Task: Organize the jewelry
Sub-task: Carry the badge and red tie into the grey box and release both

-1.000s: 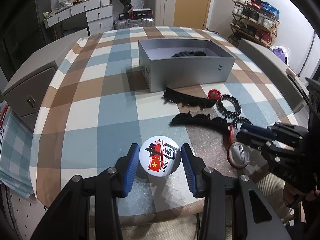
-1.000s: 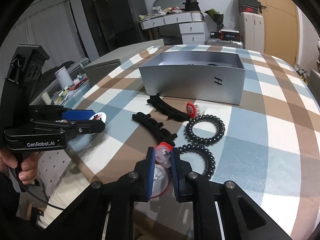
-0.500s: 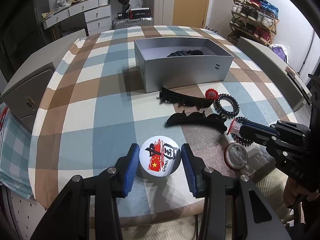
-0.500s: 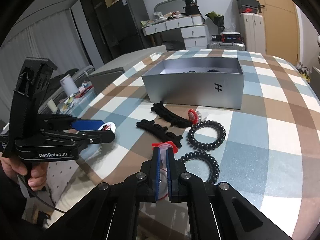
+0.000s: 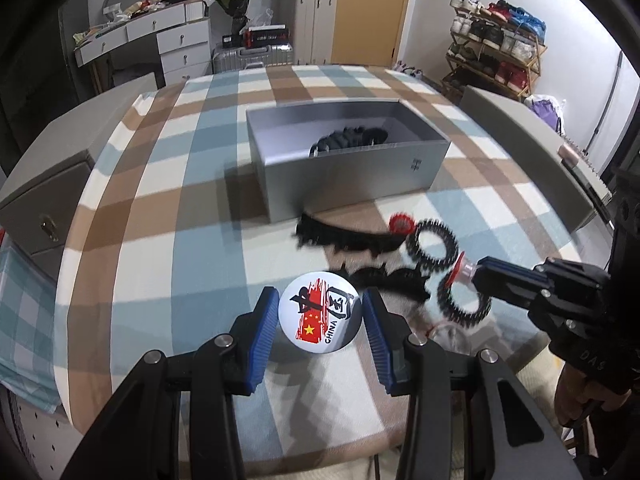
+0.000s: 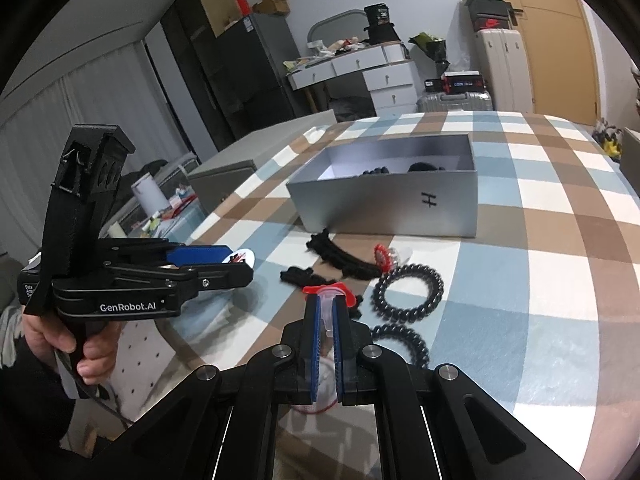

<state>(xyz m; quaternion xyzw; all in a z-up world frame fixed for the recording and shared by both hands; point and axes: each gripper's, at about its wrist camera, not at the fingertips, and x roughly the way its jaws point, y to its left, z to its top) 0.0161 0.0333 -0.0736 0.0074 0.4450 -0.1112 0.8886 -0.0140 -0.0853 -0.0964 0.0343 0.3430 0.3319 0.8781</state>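
The left gripper [image 5: 320, 316] holds the round CHINA badge [image 5: 320, 313] edgewise in narrow jaws above the worktop [image 5: 160, 240], while the right gripper [image 6: 327, 320] pinches a light, slippery red-rimmed clear clip [image 6: 329, 294], best gripped by its thin stem.

- Left wrist view sat just behind the left gripper [image 5: 320, 316], looking forward and steeply down along its fingers at the checked tablecloth [image 5: 168, 216]; near table edge lay right under the claw.
- Grey box [image 5: 352, 168] stood ahead of that claw, slightly to its right; the right gripper [image 5: 480, 272] entered from the right.
- Right wrist view sat behind the right gripper [image 6: 326, 320], angled less steeply, facing across the table.
- The left gripper [image 6: 236, 262] appeared at its left, beside the claw.
- Both views shared the grey box [image 6: 392, 200], tablecloth [image 6: 560, 280] and far white dresser [image 5: 160, 40] [image 6: 368, 68].
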